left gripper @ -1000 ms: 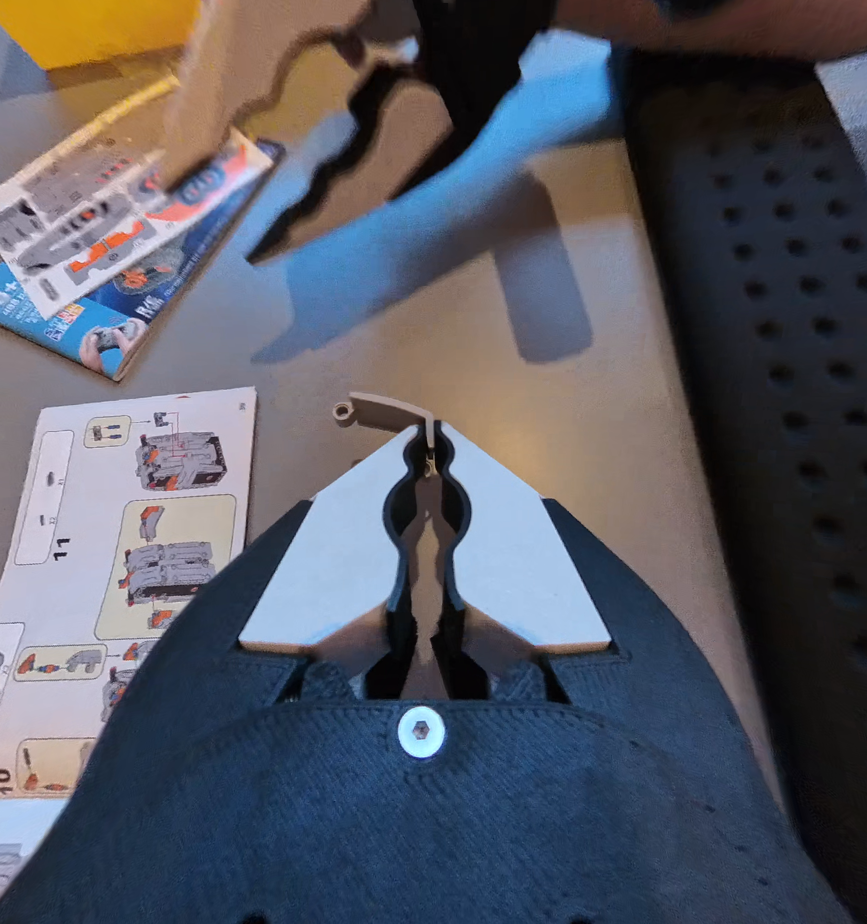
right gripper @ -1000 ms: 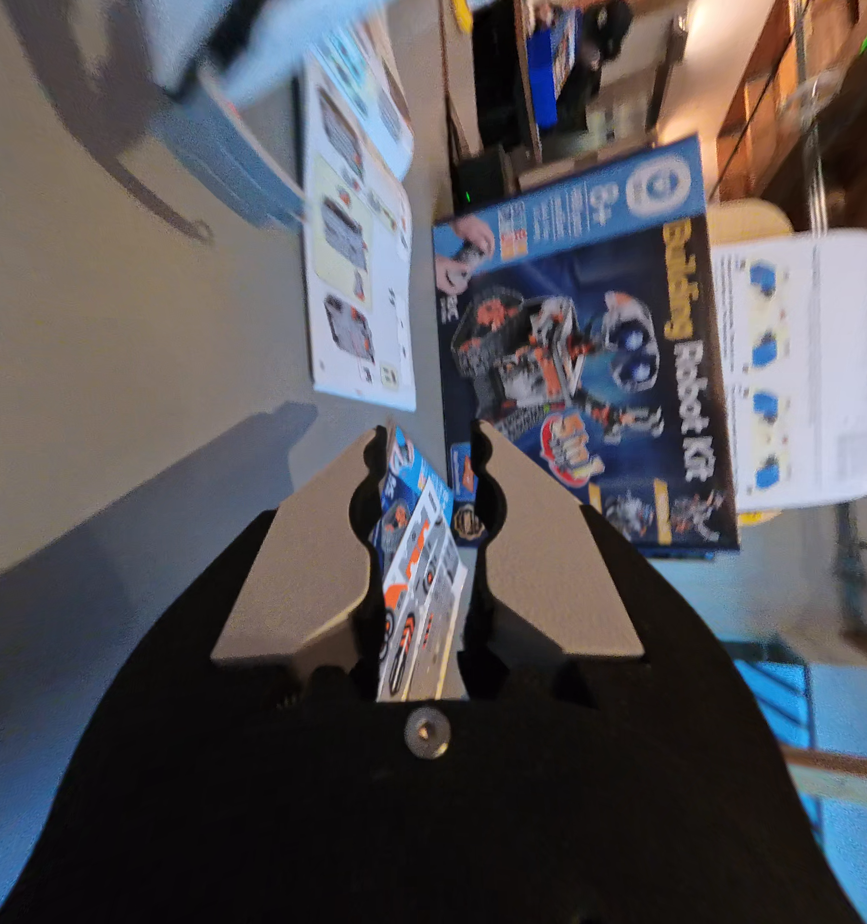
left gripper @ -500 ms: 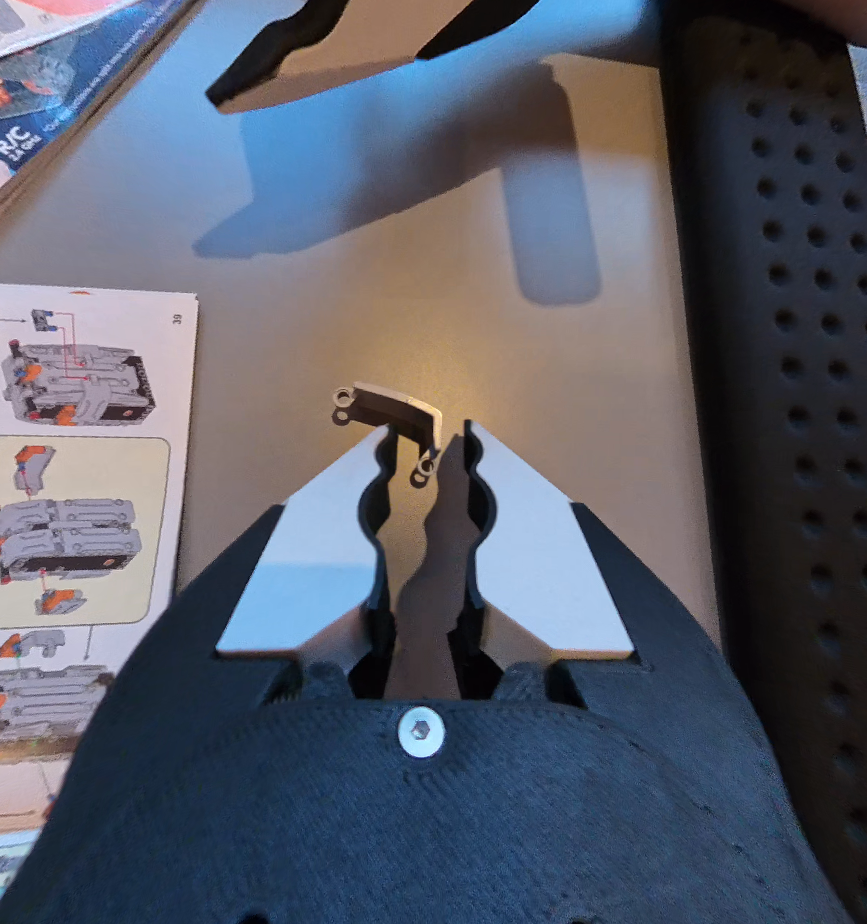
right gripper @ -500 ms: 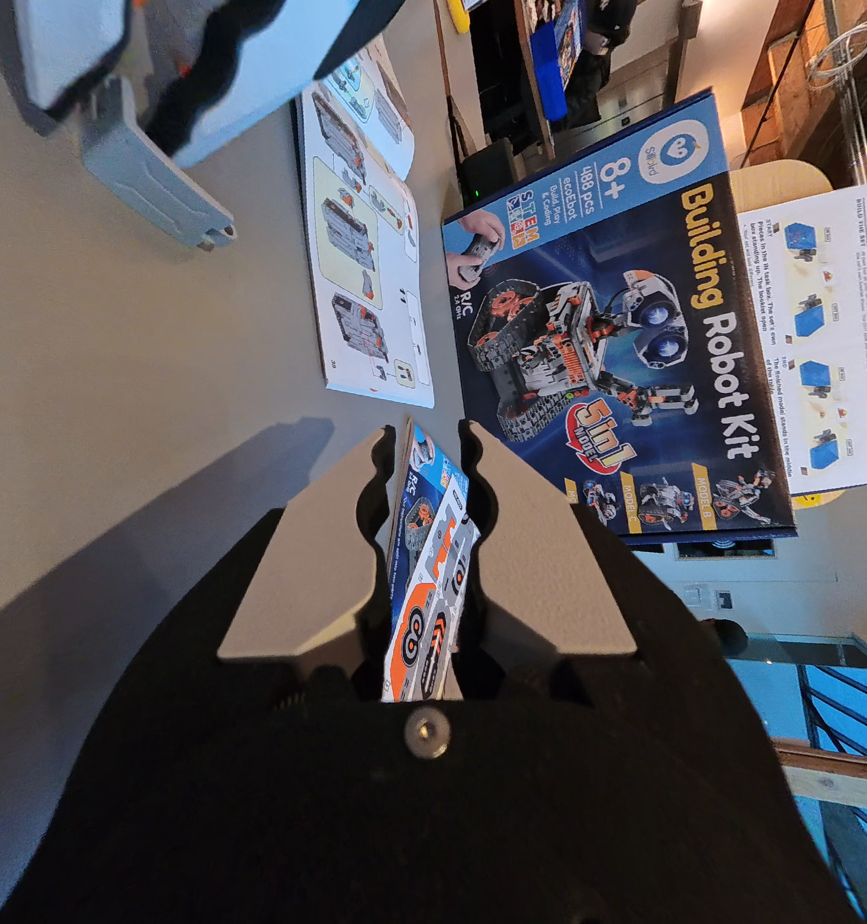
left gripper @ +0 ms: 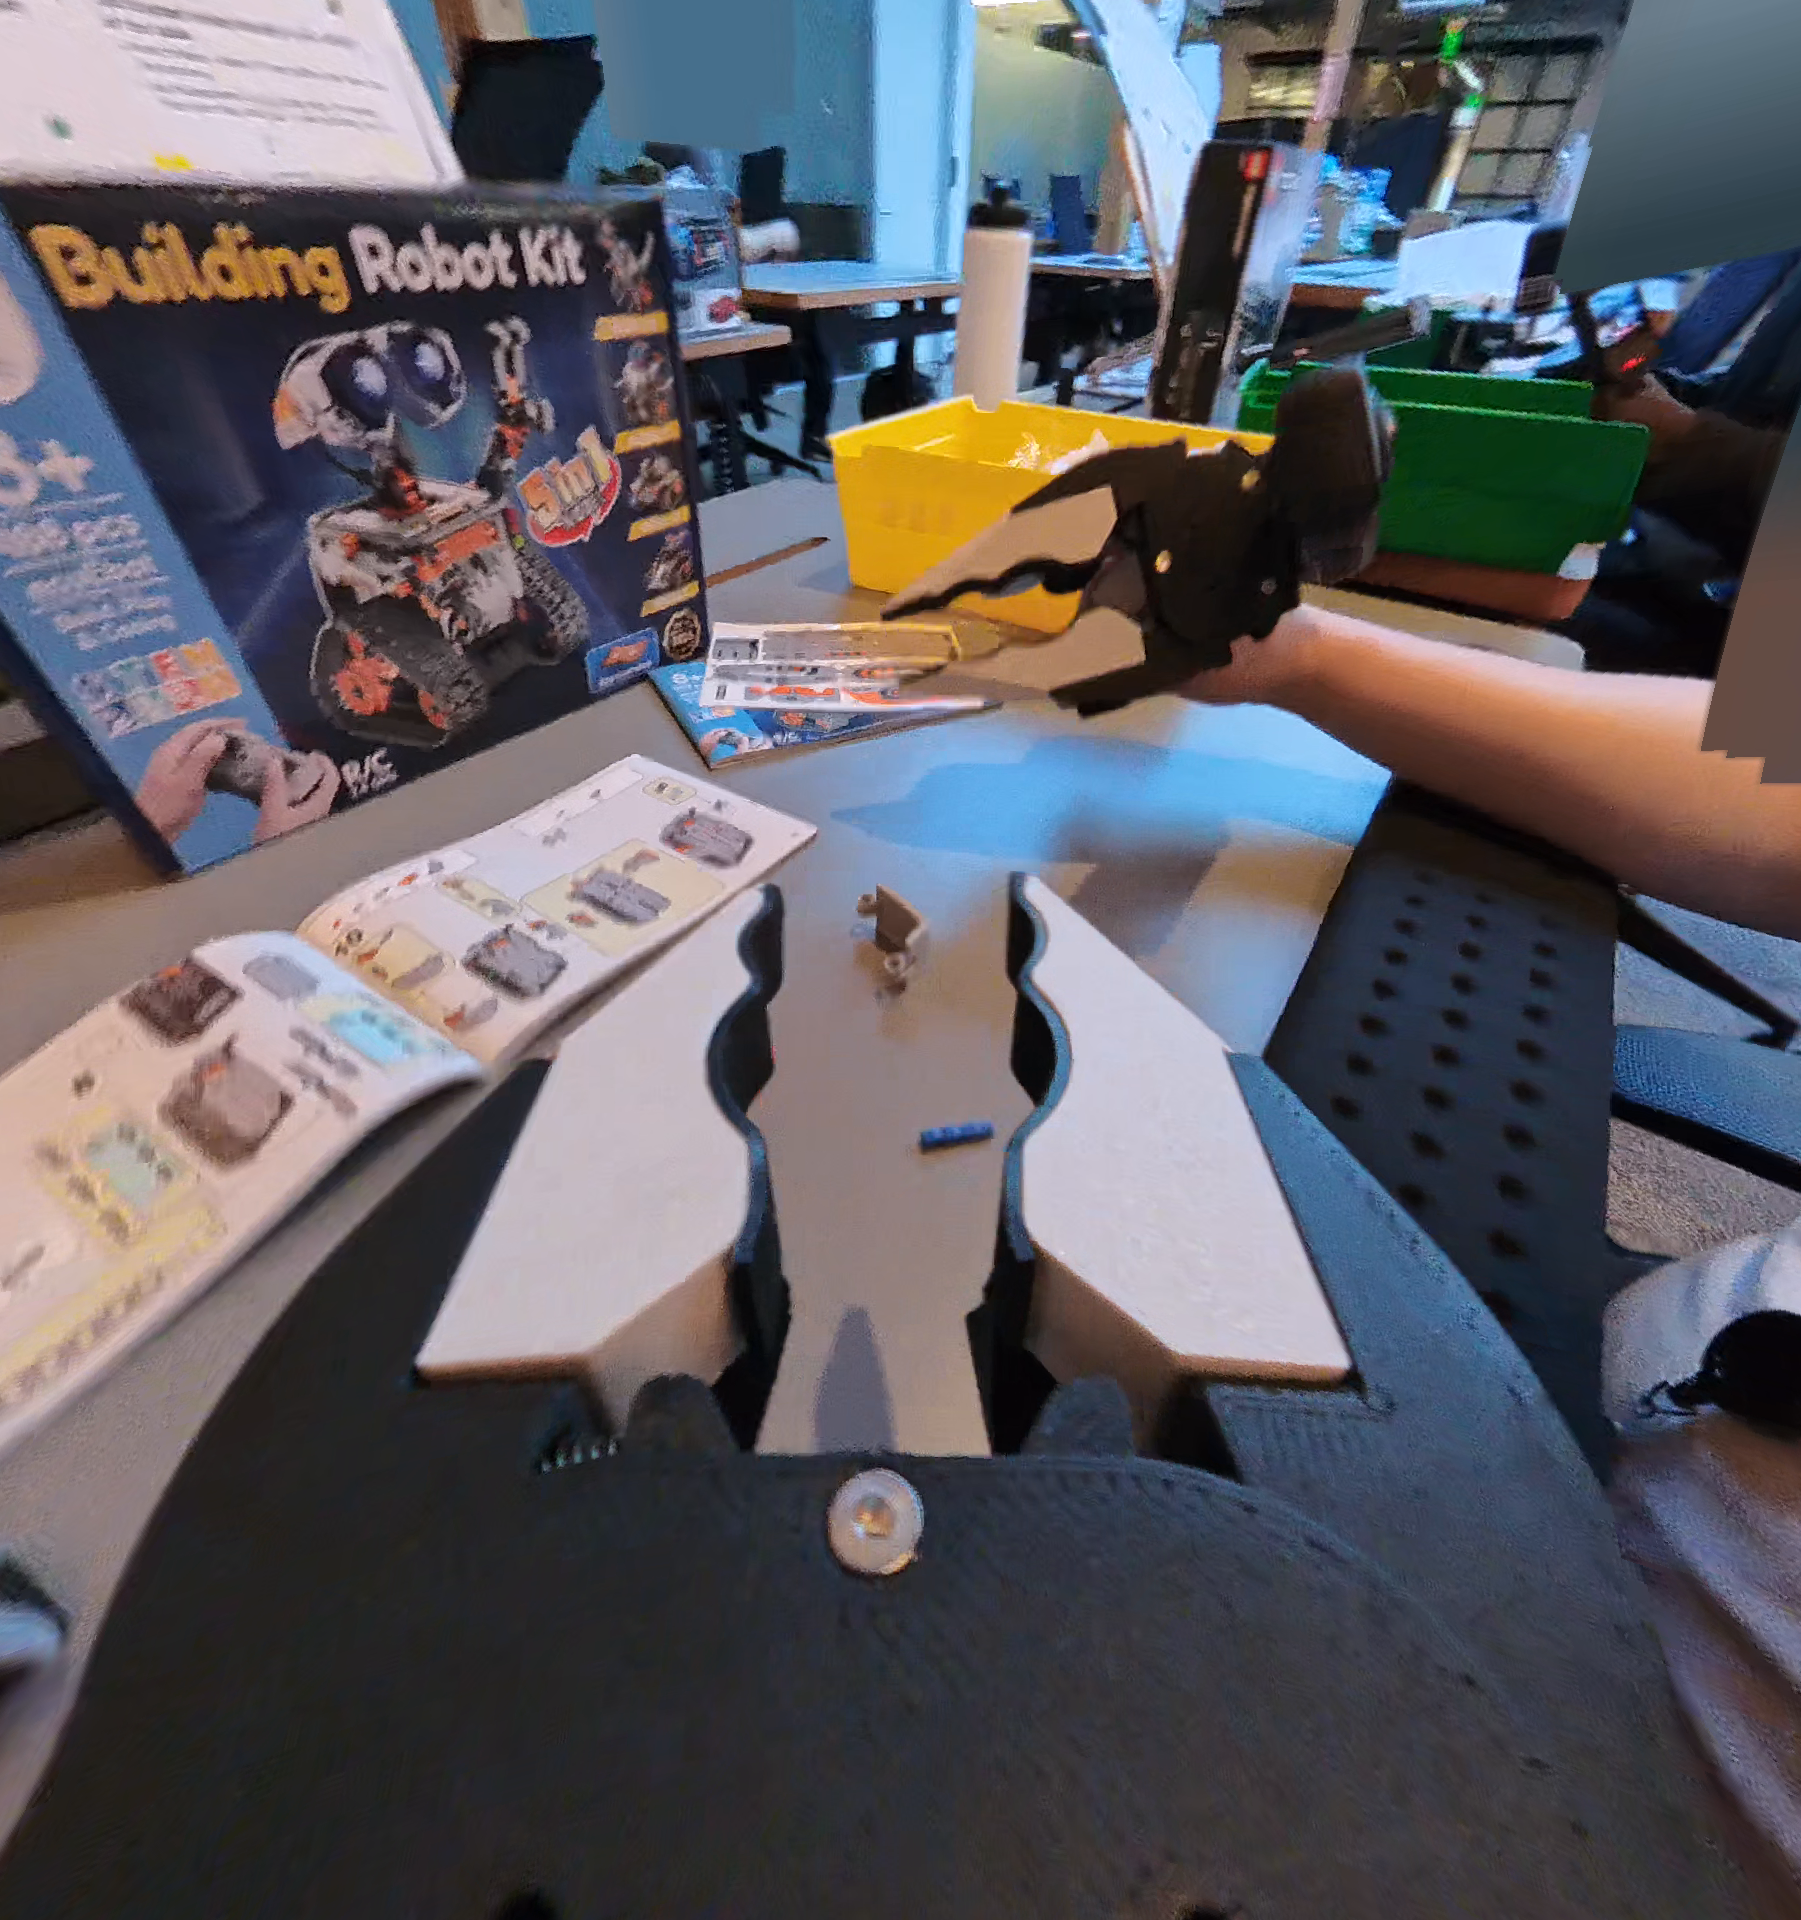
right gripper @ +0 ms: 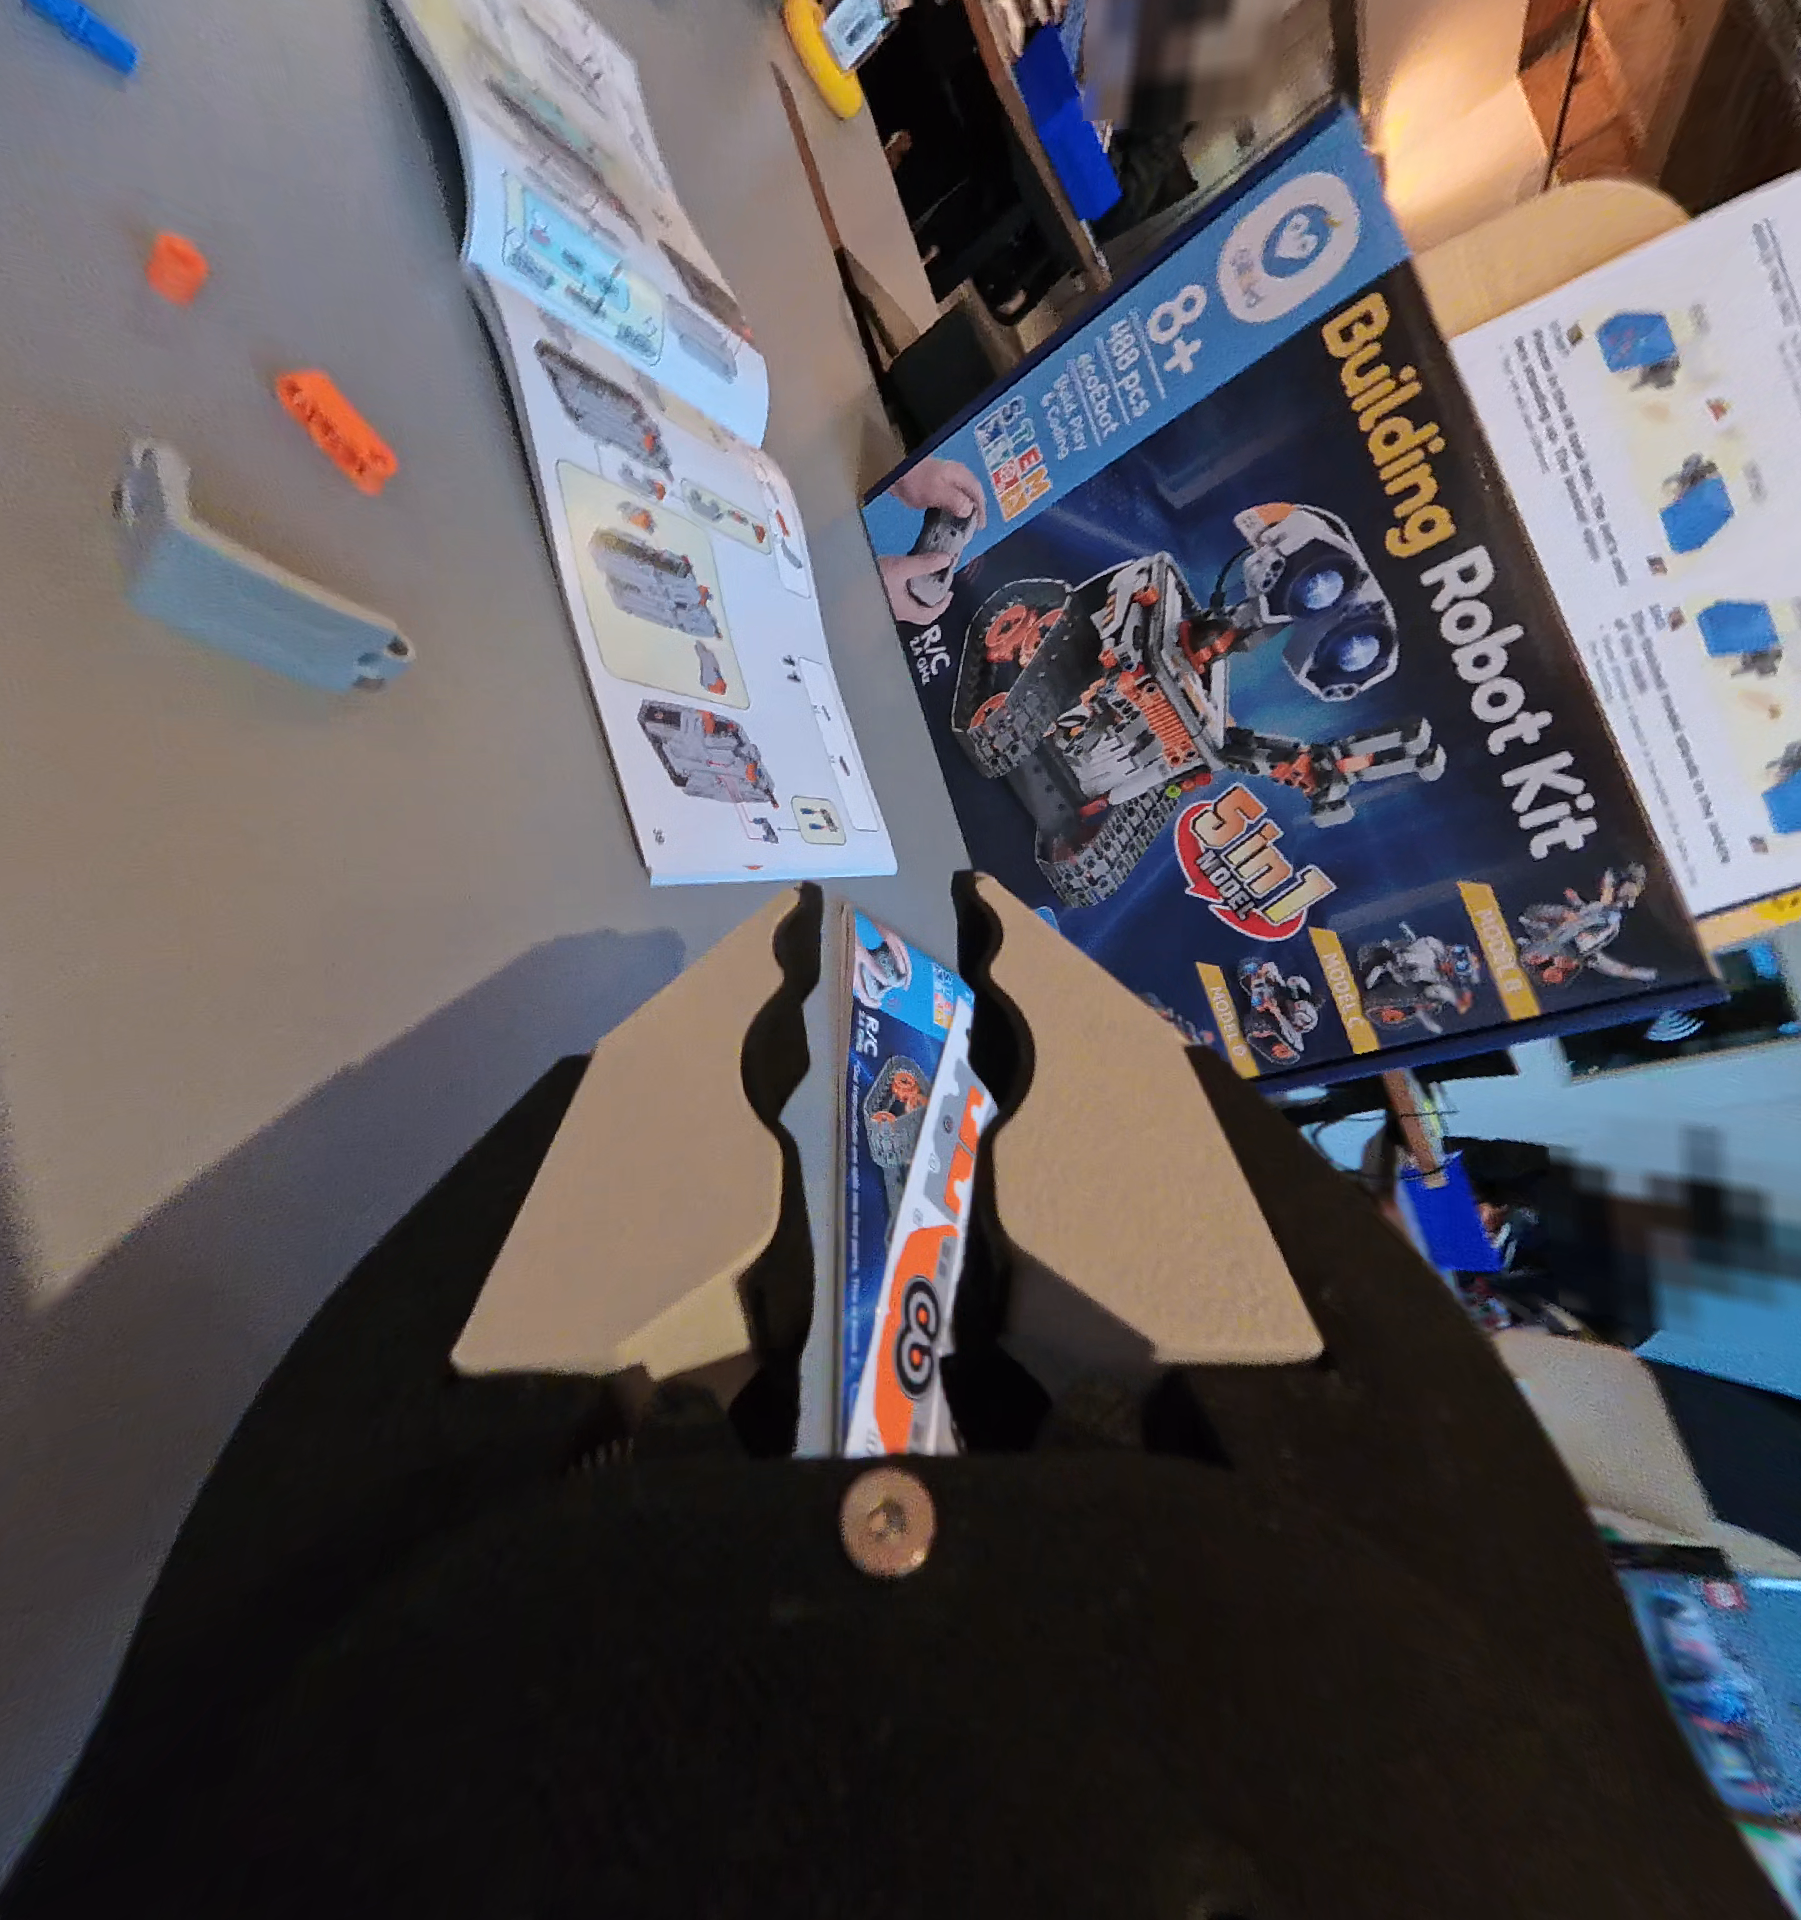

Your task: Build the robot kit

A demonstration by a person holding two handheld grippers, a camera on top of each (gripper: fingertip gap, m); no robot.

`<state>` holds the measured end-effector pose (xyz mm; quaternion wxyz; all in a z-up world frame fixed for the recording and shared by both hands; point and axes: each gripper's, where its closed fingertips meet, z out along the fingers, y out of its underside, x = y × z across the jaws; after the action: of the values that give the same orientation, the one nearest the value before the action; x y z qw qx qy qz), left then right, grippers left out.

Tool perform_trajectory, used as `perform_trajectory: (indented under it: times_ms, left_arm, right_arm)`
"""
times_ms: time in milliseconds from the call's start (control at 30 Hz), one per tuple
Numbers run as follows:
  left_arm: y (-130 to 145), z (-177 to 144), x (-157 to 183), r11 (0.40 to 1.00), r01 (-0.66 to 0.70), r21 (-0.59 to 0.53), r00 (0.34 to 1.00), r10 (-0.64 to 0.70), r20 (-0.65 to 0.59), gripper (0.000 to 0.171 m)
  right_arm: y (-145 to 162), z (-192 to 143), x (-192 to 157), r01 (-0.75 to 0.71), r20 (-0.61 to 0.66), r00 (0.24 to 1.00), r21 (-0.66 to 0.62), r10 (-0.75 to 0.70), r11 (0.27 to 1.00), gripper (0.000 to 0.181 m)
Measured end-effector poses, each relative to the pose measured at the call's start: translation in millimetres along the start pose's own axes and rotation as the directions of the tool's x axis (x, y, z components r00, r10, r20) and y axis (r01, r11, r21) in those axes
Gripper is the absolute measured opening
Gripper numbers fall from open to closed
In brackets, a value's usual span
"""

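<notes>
Sticker sheet [right gripper: 927, 1247]: a thin printed sheet, orange and grey, lying on a small blue-covered booklet [left gripper: 771, 727] on the grey table [left gripper: 1135, 831]. We judge it light, limp and easily creased, best taken flat near an edge, clear of the stickers. The right gripper [right gripper: 885, 891] straddles it, jaws apart with the sheet between them; we see no firm pinch. The left gripper [left gripper: 893, 888] hangs over the table with jaws wide apart and empty. Just ahead of its tips lies a small grey piece [left gripper: 894, 930], and between its fingers a tiny blue pin [left gripper: 956, 1136]; both we judge rigid and light. An open instruction booklet [left gripper: 408, 987] lies to the left, a kit box [left gripper: 356, 468] stands behind it, and a yellow bin [left gripper: 927, 488] lies beyond. A grey panel [right gripper: 252, 603] and orange pieces [right gripper: 335, 426] lie well apart from the sheet.
</notes>
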<state>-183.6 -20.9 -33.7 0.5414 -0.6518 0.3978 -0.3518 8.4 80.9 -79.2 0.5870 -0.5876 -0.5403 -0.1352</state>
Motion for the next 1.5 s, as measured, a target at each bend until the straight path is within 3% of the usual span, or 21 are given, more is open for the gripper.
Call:
perform_trajectory:
  times_ms: [133,367,433,533,633,733,867,967,1167,1333,1500]
  left_arm:
    - [30.6,-19.0,-1.9,0.999,0.038,-0.021,0.995,-0.035,0.097,0.053]
    - [18.5,-25.3,-14.0,0.994,0.072,0.086,0.994,-0.078,0.073,0.043]
    - [18.9,-24.9,-16.1,0.991,0.103,0.089,0.993,-0.108,0.056,0.043]
    - [15.4,-28.9,-17.0,0.985,0.107,0.135,0.991,-0.117,0.063,0.039]
    - [10.9,-34.6,-19.6,0.98,0.095,0.177,0.99,-0.112,0.087,0.038]
    - [7.8,-38.9,-20.5,0.973,0.101,0.208,0.989,-0.121,0.087,0.038]
    - [5.4,-42.9,-18.9,0.969,0.08,0.232,0.99,-0.105,0.096,0.038]
    - [4.7,-43.4,-16.8,0.97,0.063,0.237,0.991,-0.088,0.096,0.037]
    - [7.2,-39.7,-13.7,0.976,0.051,0.211,0.994,-0.071,0.085,0.038]
    - [3.1,-44.0,-14.2,0.97,0.039,0.239,0.993,-0.064,0.099,0.037]
    - [1.1,-47.4,-16.0,0.963,0.054,0.262,0.992,-0.082,0.098,0.037]
  right_arm:
    - [-14.0,-4.9,11.5,-0.192,-0.008,0.981,0.076,0.193,0.978,0.028]
    - [-41.9,-7.8,-2.4,-0.389,0.121,0.92,0.15,0.373,0.909,0.002]
    - [-62.0,-8.8,-14.3,-0.513,0.23,0.847,0.117,0.479,0.851,0.0]
    - [-103.4,-7.9,-45.8,-0.64,0.472,0.668,-0.031,0.575,0.768,0.0]
    - [-136.9,2.7,-71.6,-0.595,0.63,0.562,-0.143,0.536,0.791,0.001]
    - [-154.5,25.0,-97.8,-0.455,0.727,0.497,-0.247,0.474,0.856,0.02]
    - [-114.7,59.2,-122.3,-0.107,0.741,0.59,-0.321,0.32,0.941,0.025]
    - [-102.6,67.8,-135.3,-0.019,0.768,0.579,-0.322,0.273,0.946,0.024]
    - [-98.1,76.2,-141.2,0.006,0.767,0.582,-0.335,0.27,0.942,0.022]
    - [-127.6,83.6,-145.5,-0.076,0.801,0.524,-0.294,0.289,0.953,0.021]
    - [-122.6,83.7,-142.7,-0.102,0.795,0.494,-0.35,0.353,0.931,0.019]
